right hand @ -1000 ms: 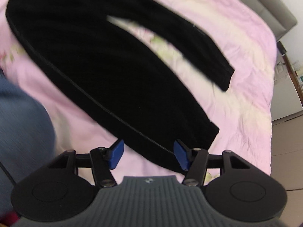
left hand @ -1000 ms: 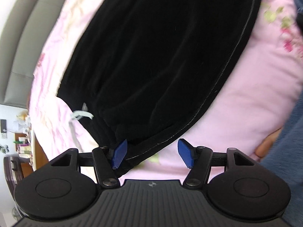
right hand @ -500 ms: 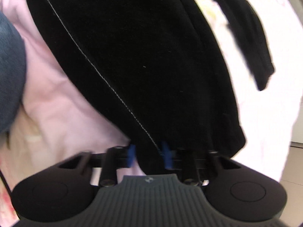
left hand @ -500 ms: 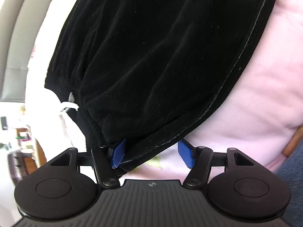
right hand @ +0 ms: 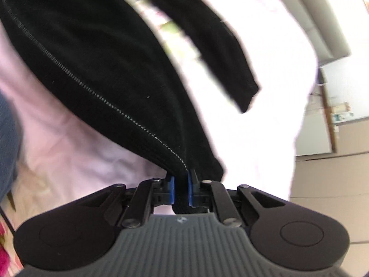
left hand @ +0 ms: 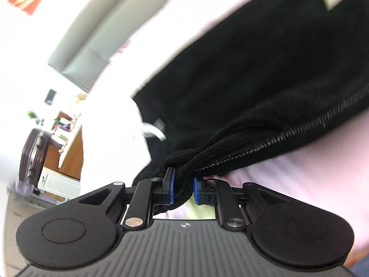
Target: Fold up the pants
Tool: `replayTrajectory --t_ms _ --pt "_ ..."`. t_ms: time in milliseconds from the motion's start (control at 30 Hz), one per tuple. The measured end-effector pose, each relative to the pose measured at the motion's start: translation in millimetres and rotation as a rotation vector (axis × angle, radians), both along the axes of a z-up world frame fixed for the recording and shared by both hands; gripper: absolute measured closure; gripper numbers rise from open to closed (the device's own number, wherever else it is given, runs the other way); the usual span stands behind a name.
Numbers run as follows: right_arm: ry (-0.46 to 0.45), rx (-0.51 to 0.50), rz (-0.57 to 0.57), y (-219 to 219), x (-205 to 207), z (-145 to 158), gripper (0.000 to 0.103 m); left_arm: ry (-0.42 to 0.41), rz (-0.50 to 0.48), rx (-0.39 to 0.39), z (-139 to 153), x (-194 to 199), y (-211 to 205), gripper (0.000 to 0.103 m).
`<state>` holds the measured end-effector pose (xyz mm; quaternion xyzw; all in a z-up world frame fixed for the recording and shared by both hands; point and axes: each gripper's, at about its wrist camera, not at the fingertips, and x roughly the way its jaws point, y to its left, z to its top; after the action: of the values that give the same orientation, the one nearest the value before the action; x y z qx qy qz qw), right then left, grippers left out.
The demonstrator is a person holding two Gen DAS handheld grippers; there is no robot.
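Between the blue pads of the left gripper [left hand: 182,189] sits a bunched fold of the black pants [left hand: 253,87], taken at the waistband corner; its jaws are closing, and the pads already press on the cloth from both sides. A second ago those jaws stood wide apart with the waistband edge lying loose between them. Ahead of this claw and to its left a white drawstring [left hand: 153,132] hangs from the waistband, and a pale stitched seam [left hand: 299,127] runs off ahead to its right. Beneath the fabric lies the pink bedsheet [left hand: 311,180], and further ahead to the left a grey headboard [left hand: 92,43] shows (blurred, like most of this view).

Right gripper [right hand: 181,190]: its jaws are drawn tight on the hem end of one pant leg, the cloth squeezed thin between the pads. A second ago it too was open, with the leg lying flat on the sheet ahead of it. From this claw the held leg rises ahead and to the left, its side seam showing, while the other leg [right hand: 216,46] stretches ahead to the right and ends free over the sheet. Blue fabric [right hand: 7,138] sits at the far left of this claw.
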<state>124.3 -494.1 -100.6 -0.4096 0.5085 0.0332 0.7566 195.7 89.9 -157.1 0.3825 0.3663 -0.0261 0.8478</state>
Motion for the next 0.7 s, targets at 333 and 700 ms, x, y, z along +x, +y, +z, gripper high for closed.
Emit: replayTrajectory --t_ms 333,700 --pt "-0.228 0.01 -0.151 -10.3 85.8 69.7 0.099 -0.098 0.185 -0.188 97.0 109.2 -6.2 0.088" --pt "-0.156 -0.027 -0.17 -24.4 283.0 14.1 0.099 -0.004 0.258 -0.018 36.2 242.6 -33.6 0.088"
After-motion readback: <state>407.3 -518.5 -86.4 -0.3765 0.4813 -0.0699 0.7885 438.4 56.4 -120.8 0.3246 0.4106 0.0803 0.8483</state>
